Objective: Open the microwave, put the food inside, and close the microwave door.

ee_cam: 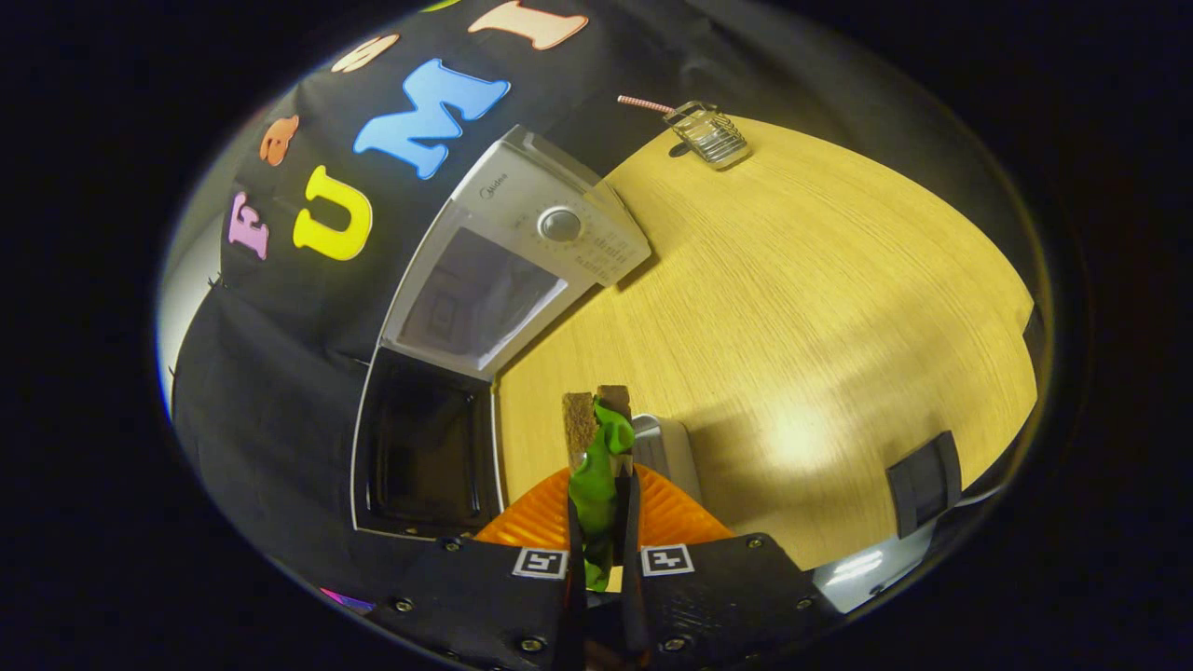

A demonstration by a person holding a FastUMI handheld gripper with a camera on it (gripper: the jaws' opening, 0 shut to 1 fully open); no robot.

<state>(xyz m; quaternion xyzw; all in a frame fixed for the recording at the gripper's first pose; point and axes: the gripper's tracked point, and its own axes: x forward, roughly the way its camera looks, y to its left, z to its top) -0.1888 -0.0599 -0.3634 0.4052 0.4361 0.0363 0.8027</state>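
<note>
Food (596,466) is sitting clamped between the gripper (601,410) fingers, long axis along them, while the microwave (508,252) is standing ahead-left, its door (424,457) swinging open.

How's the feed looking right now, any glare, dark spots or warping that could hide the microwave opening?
Gripper view: a bright glare patch on the wooden table; the microwave cavity reads nearly black, interior detail lost; fisheye bends the table edge and door; the gripper, shut on the green food, stays sharp.
</note>
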